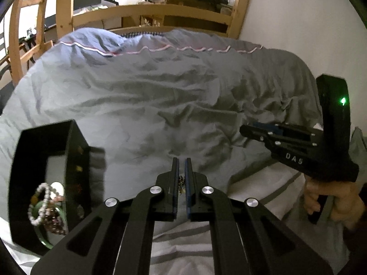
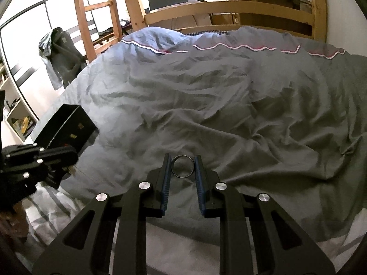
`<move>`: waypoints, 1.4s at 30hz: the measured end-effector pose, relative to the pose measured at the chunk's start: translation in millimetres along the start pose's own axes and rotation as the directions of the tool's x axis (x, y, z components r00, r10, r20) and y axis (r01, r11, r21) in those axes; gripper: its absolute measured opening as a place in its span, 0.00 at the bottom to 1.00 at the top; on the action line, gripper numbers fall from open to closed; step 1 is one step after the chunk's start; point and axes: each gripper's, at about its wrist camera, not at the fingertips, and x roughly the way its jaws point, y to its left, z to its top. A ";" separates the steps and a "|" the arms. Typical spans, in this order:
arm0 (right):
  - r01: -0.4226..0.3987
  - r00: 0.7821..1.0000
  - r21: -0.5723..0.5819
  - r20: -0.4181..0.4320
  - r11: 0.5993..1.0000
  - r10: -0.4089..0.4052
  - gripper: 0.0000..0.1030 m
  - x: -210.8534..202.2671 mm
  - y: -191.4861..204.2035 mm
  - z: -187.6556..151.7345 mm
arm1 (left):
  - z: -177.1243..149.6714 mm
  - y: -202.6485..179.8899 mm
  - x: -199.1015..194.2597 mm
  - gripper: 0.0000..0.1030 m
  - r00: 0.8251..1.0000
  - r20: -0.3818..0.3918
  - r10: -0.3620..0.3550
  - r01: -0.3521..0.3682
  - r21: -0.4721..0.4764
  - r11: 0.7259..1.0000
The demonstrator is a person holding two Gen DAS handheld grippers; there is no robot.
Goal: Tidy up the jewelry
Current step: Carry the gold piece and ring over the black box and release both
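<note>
My left gripper (image 1: 182,160) is shut on a small dark beaded piece of jewelry (image 1: 181,183) that hangs between its jaws, to the right of an open black jewelry box (image 1: 75,151). The box holds a white bead bracelet (image 1: 42,204), a green bangle (image 1: 43,238) and a dark bead bracelet (image 1: 54,222). My right gripper (image 2: 182,158) is shut on a thin dark ring bangle (image 2: 182,166), held upright between its blue pads above the bed. The box also shows in the right wrist view (image 2: 66,126), with the left gripper (image 2: 73,158) in front of it.
A wrinkled grey-blue duvet (image 1: 160,96) covers the bed, with a white striped sheet (image 1: 263,188) at the near edge. A wooden bed frame (image 1: 151,16) stands behind, a white wall (image 1: 298,23) at the right. A chair with clothes (image 2: 59,57) stands left of the bed.
</note>
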 end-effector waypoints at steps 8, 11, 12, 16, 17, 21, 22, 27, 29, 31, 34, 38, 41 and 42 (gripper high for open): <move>0.002 0.999 -0.069 0.039 0.998 0.001 0.20 -32.7 28.6 4.1 | 3.9 12.6 -30.9 0.05 0.998 0.030 0.052 -0.051 -0.027 0.998; -0.003 0.999 -0.085 0.042 0.996 0.006 0.20 -39.7 40.5 5.7 | 6.3 19.3 -43.9 0.05 0.996 0.047 0.076 -0.074 -0.037 0.997; -0.006 0.999 -0.091 0.044 0.996 0.010 0.20 -41.6 45.7 6.4 | 7.4 22.5 -48.9 0.05 0.995 0.053 0.082 -0.080 -0.041 0.996; -0.025 0.999 -0.115 0.043 0.993 0.030 0.20 -44.0 69.0 8.9 | 6.7 34.8 -63.8 0.05 0.993 0.070 0.100 -0.096 -0.056 0.994; -0.032 0.998 -0.125 0.042 0.992 0.038 0.20 -44.0 76.2 9.6 | 6.3 39.0 -68.0 0.05 0.992 0.076 0.104 -0.099 -0.065 0.993; -0.053 0.997 -0.167 0.043 0.985 0.061 0.20 -44.0 103.3 12.9 | 6.5 54.5 -81.7 0.05 0.989 0.096 0.114 -0.104 -0.101 0.989; -0.060 0.997 -0.177 0.042 0.982 0.068 0.20 -44.0 110.0 13.9 | 6.6 58.7 -85.3 0.05 0.988 0.098 0.118 -0.107 -0.108 0.988; -0.098 0.993 -0.211 0.039 0.972 0.109 0.20 -43.2 140.9 18.8 | 4.9 78.2 -99.7 0.05 0.982 0.113 0.153 -0.136 -0.142 0.980; -0.113 0.992 -0.214 0.038 0.970 0.124 0.20 -41.6 150.1 20.3 | 4.0 87.7 -105.0 0.05 0.979 0.116 0.166 -0.146 -0.161 0.976; -0.125 0.990 -0.228 0.036 0.966 0.137 0.20 -38.7 160.2 21.6 | 2.9 94.8 -108.7 0.05 0.978 0.117 0.174 -0.153 -0.173 0.973; -0.147 0.987 -0.246 0.027 0.958 0.158 0.20 -32.8 174.6 22.9 | 0.5 104.2 -110.4 0.05 0.975 0.107 0.194 -0.172 -0.183 0.968; -0.177 0.982 -0.267 0.016 0.947 0.188 0.20 -22.8 190.8 27.6 | -0.9 119.1 -108.9 0.05 0.975 0.087 0.206 -0.186 -0.201 0.962; -0.197 0.978 -0.297 0.007 0.934 0.208 0.20 -14.2 203.3 31.9 | -4.4 126.9 -107.1 0.05 0.974 0.071 0.216 -0.197 -0.210 0.958; -0.205 0.976 -0.312 0.001 0.928 0.216 0.20 -9.8 207.8 33.6 | -5.6 130.4 -105.0 0.05 0.974 0.060 0.218 -0.201 -0.216 0.955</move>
